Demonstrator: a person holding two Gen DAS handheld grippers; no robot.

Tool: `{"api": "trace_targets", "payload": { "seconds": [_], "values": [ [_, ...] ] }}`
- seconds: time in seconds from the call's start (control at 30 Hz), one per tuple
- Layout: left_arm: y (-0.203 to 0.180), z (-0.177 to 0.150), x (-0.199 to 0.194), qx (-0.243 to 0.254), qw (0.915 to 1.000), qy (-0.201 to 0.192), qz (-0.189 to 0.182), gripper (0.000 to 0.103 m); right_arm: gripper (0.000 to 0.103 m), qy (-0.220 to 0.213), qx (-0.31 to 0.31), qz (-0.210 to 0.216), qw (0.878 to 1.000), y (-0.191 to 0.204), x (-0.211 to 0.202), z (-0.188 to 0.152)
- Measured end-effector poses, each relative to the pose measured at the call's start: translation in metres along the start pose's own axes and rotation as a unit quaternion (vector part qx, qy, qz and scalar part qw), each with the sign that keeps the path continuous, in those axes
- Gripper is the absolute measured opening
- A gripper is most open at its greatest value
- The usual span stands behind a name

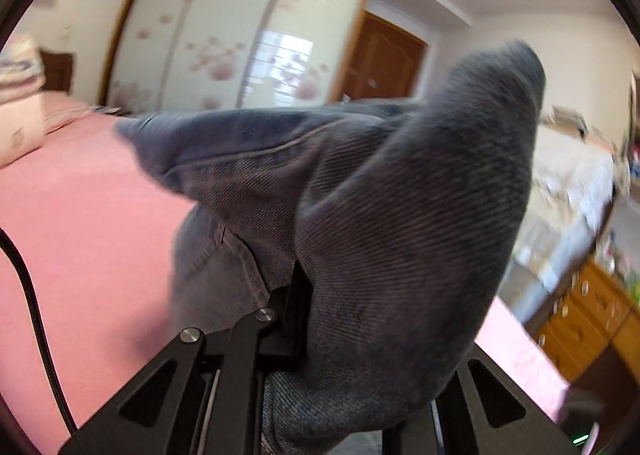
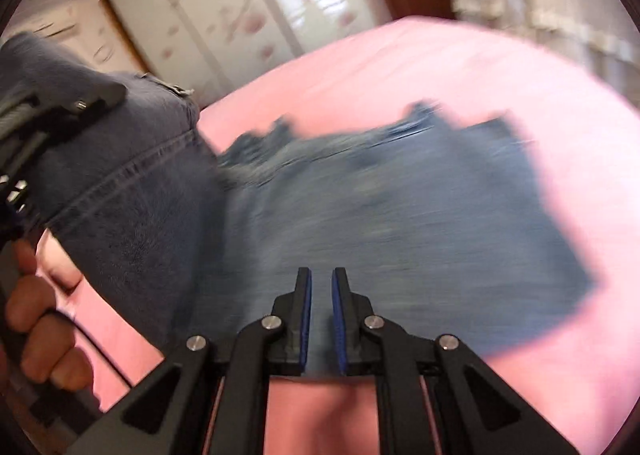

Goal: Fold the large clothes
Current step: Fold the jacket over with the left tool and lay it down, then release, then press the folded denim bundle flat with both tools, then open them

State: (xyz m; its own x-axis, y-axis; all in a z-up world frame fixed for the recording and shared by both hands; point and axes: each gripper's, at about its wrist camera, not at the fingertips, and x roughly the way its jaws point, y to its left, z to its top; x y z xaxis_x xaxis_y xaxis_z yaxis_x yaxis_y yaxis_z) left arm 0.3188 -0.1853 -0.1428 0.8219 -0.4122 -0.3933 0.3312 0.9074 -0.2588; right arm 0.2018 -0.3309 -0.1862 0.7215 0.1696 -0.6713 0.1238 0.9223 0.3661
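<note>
Jeans (image 2: 380,215) mid-fold on bed (image 2: 520,75): left tool (image 1: 304,319) clamps lifted denim; right tool (image 2: 321,319) slightly parted, empty. Next, judged: lay the fold flat.

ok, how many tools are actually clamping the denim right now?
1. The left tool is shut on the blue-grey denim jeans, lifting one end off the pink bedsheet. The right tool hovers over the flat part, blue pads apart with a narrow gap, gripping nothing.

The jeans (image 1: 400,215) drape over the left gripper (image 1: 320,315), hiding its right finger. In the right wrist view, the denim lying on the pink bed (image 2: 440,63) smears with motion blur, hems indistinct. The hand (image 2: 44,335) is cut off by the edge.
</note>
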Motion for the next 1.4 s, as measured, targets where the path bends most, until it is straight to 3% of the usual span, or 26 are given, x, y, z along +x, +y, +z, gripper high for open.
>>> {"api": "trace_targets", "payload": {
  "seconds": [0.13,0.2,0.27,0.3,0.37,0.4,0.43,0.63,0.7,0.77,0.87,1.0,1.07,1.17,1.27,1.33,1.4],
  "values": [
    [-0.048,-0.054,0.057,0.068,0.9949,0.075,-0.009,0.012,0.01,-0.001,0.037,-0.037,0.999,-0.054,-0.024,-0.009],
    [-0.062,-0.084,0.083,0.105,0.9863,0.127,-0.005,0.013,0.01,0.004,0.056,-0.047,0.997,-0.074,-0.027,-0.015],
    [-0.074,-0.116,0.109,0.156,0.971,0.18,0.022,0.016,0.01,0.016,0.07,-0.053,0.996,-0.087,-0.028,-0.02],
    [-0.078,-0.123,0.111,0.176,0.9678,0.178,0.028,0.016,0.01,0.019,0.078,-0.053,0.995,-0.093,-0.028,-0.022],
    [-0.083,-0.123,0.11,0.193,0.9662,0.169,0.026,0.028,0.01,0.023,0.082,-0.057,0.995,-0.098,-0.03,-0.024],
    [-0.081,-0.119,0.109,0.183,0.9674,0.175,0.007,0.039,0.01,0.023,0.082,-0.056,0.995,-0.099,-0.033,-0.024],
    [-0.079,-0.117,0.107,0.174,0.9679,0.181,-0.002,0.042,0.011,0.024,0.082,-0.055,0.995,-0.1,-0.033,-0.025],
    [-0.075,-0.108,0.074,0.129,0.9646,0.224,-0.054,0.047,0.012,0.024,0.085,-0.037,0.995,-0.104,-0.042,-0.014],
    [-0.063,-0.103,0.048,0.105,0.9646,0.231,-0.071,0.047,0.021,0.021,0.077,-0.035,0.996,-0.101,-0.049,-0.007],
    [-0.061,-0.087,0.03,0.081,0.9648,0.236,-0.082,0.051,0.037,0.016,0.076,-0.026,0.997,-0.102,-0.054,-0.003],
    [-0.037,-0.067,0.001,0.03,0.9725,0.22,-0.071,0.061,0.051,0.007,0.068,-0.009,0.998,-0.097,-0.066,0.009],
    [0.019,-0.05,-0.012,-0.026,0.9787,0.202,-0.028,0.064,0.055,0.022,0.059,0.011,0.998,-0.087,-0.061,0.026],
    [0.043,-0.051,-0.004,-0.039,0.9763,0.212,0.012,0.064,0.062,0.035,0.069,0.022,0.997,-0.089,-0.055,0.032],
    [0.069,-0.061,0.021,-0.055,0.968,0.242,0.035,0.064,0.062,0.063,0.088,0.024,0.994,-0.095,-0.034,0.041],
    [0.082,-0.071,0.038,-0.072,0.9636,0.256,0.021,0.064,0.062,0.091,0.1,0.023,0.991,-0.099,-0.013,0.045],
    [0.084,-0.073,0.05,-0.082,0.962,0.26,0.013,0.07,0.061,0.1,0.094,0.015,0.99,-0.097,-0.004,0.046],
    [0.084,-0.074,0.06,-0.081,0.9616,0.262,0.01,0.071,0.053,0.105,0.078,0.001,0.991,-0.094,0.004,0.045]
  ]
}}
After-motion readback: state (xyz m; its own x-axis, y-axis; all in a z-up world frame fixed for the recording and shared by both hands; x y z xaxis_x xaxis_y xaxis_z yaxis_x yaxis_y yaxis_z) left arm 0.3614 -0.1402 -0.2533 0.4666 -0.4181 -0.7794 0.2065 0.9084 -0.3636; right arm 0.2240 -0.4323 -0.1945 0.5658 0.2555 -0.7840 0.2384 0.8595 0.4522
